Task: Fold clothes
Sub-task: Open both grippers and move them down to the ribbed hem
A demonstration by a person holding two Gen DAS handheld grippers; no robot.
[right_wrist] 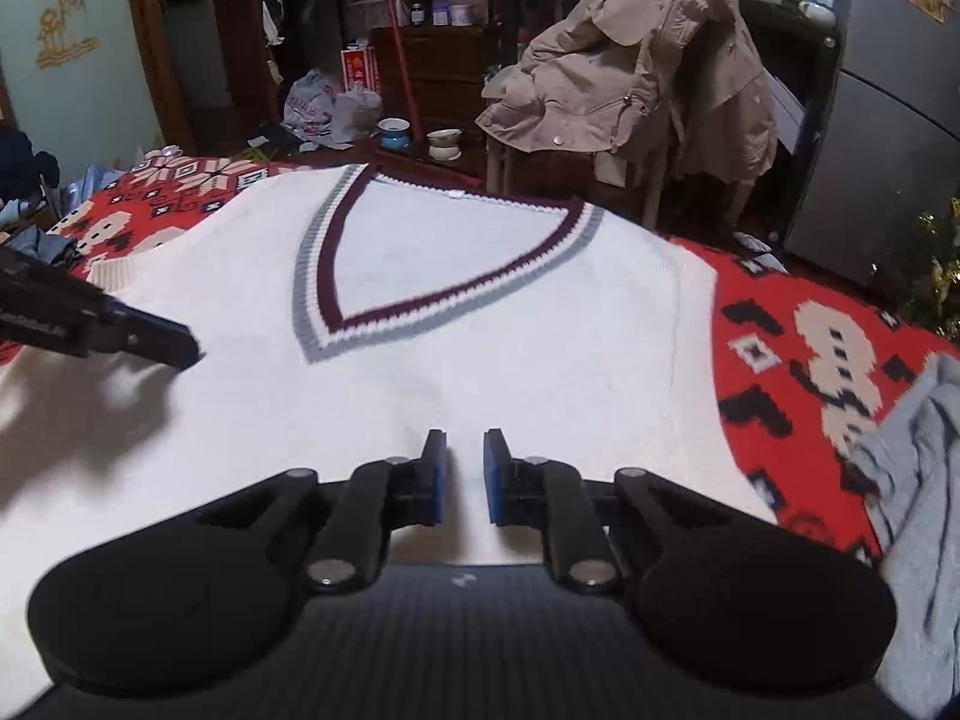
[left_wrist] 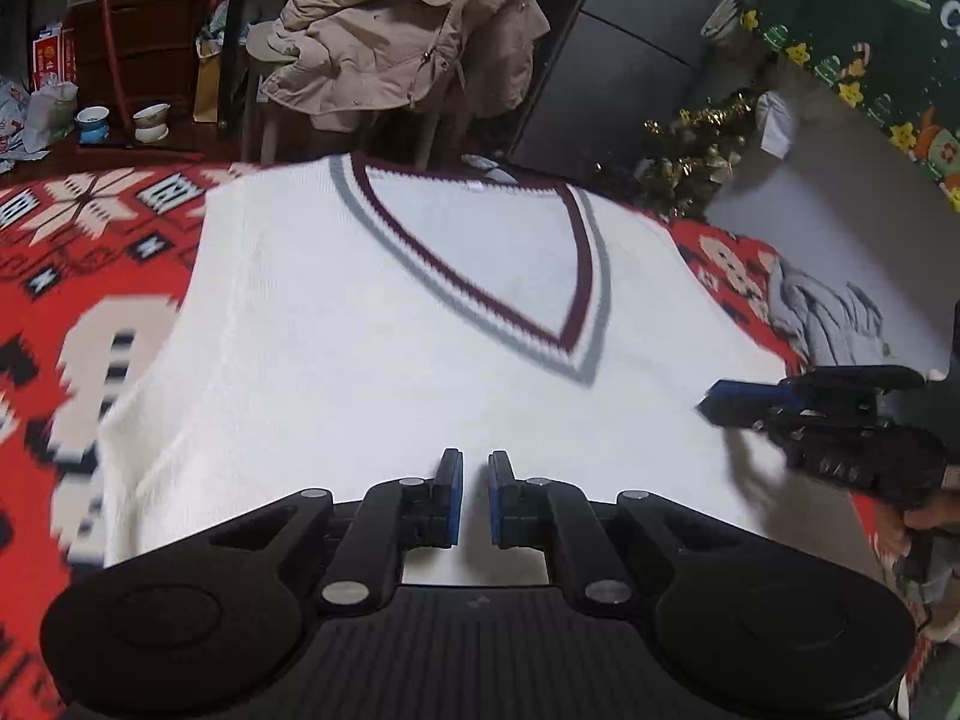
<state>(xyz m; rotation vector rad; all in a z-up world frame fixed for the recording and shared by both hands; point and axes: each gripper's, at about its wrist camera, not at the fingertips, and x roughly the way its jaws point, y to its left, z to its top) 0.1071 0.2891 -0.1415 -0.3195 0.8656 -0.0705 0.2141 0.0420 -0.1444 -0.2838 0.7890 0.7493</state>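
A white V-neck sweater (left_wrist: 360,324) with maroon and grey neck trim lies flat, front up, on a red patterned cloth (left_wrist: 90,252); it also shows in the right wrist view (right_wrist: 480,324). My left gripper (left_wrist: 475,468) hovers over the sweater's lower middle, jaws a narrow gap apart, holding nothing. My right gripper (right_wrist: 462,450) is likewise over the lower sweater, slightly open and empty. Each gripper shows in the other's view: the right one (left_wrist: 714,405) over the sweater's right edge, the left one (right_wrist: 192,348) over its left side.
A grey garment (right_wrist: 918,480) lies crumpled on the red cloth (right_wrist: 810,360) to the right. A beige jacket (right_wrist: 630,60) hangs on a chair beyond the far edge. Cups (right_wrist: 396,132), bags and dark shelves stand behind; a grey fridge (right_wrist: 888,150) is at the far right.
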